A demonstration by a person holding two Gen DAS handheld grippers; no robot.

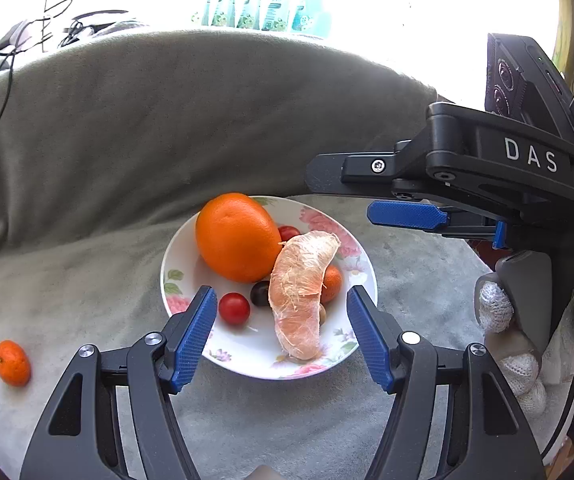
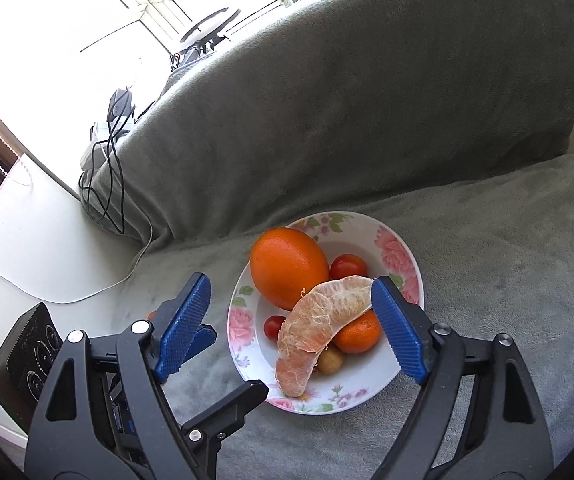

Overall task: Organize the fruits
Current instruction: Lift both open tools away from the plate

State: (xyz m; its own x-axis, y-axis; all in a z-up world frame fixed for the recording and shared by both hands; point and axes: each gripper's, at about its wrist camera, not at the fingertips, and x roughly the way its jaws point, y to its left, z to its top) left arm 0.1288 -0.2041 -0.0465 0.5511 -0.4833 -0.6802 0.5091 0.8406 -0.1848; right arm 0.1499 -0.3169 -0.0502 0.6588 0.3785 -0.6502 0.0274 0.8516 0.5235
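Note:
A floral white bowl (image 1: 351,276) (image 2: 401,256) sits on the grey blanket. It holds a large orange (image 1: 237,238) (image 2: 287,266), a peeled pomelo segment (image 1: 301,296) (image 2: 319,330), cherry tomatoes (image 1: 234,308) (image 2: 348,266), a dark grape (image 1: 260,293), a small mandarin (image 1: 332,283) (image 2: 359,334) and a small yellowish fruit (image 2: 331,360). Another small mandarin (image 1: 12,362) lies on the blanket at the left. My left gripper (image 1: 281,334) is open and empty over the bowl's near rim. My right gripper (image 2: 291,328) is open and empty above the bowl; it shows in the left wrist view (image 1: 407,216).
A grey blanket covers the sofa seat (image 1: 67,300) and backrest (image 2: 367,100). Black cables (image 2: 103,184) hang at the backrest's left end beside a white table (image 2: 27,256). A black box with round lenses (image 2: 23,356) sits on my left gripper. A gloved hand (image 1: 499,308) holds the right gripper.

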